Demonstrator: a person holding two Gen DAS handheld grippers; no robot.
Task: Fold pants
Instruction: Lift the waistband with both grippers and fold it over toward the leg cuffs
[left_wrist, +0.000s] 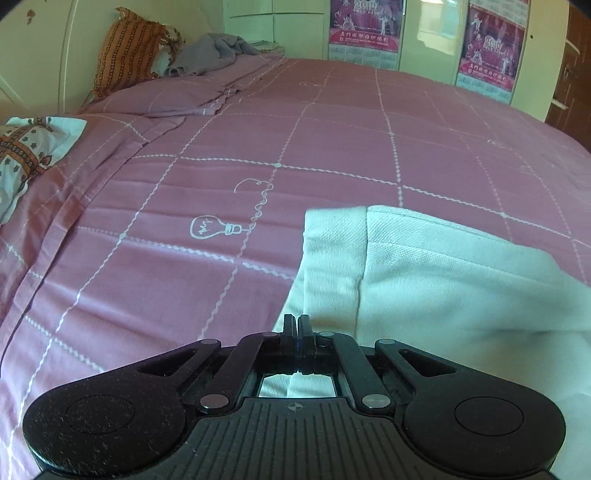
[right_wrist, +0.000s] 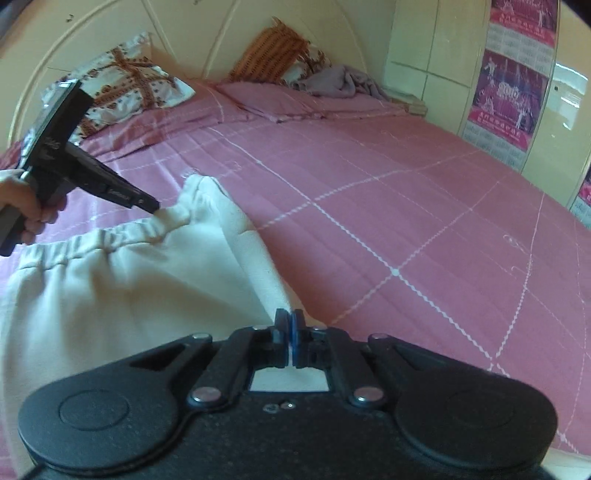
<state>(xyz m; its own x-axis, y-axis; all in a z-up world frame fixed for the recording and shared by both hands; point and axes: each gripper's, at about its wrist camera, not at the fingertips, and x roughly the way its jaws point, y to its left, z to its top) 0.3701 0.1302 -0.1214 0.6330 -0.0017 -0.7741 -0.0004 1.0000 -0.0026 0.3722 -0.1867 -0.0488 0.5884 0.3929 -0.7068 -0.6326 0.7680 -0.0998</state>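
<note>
White pants (right_wrist: 129, 280) lie on a pink bed, elastic waistband (right_wrist: 110, 236) toward the headboard. My left gripper (left_wrist: 297, 325) is shut on the waistband corner; in the right wrist view it (right_wrist: 157, 208) pinches the bunched elastic and lifts it slightly. My right gripper (right_wrist: 289, 325) is shut on the pants' outer edge lower down. In the left wrist view the pants (left_wrist: 443, 288) spread to the right with a folded-over edge.
The pink bedspread (left_wrist: 221, 184) with white grid lines stretches ahead and to the right (right_wrist: 406, 221). Patterned pillows (right_wrist: 122, 92) and a grey blanket (right_wrist: 340, 83) lie by the headboard. A wardrobe with posters (left_wrist: 487, 55) stands beyond the bed.
</note>
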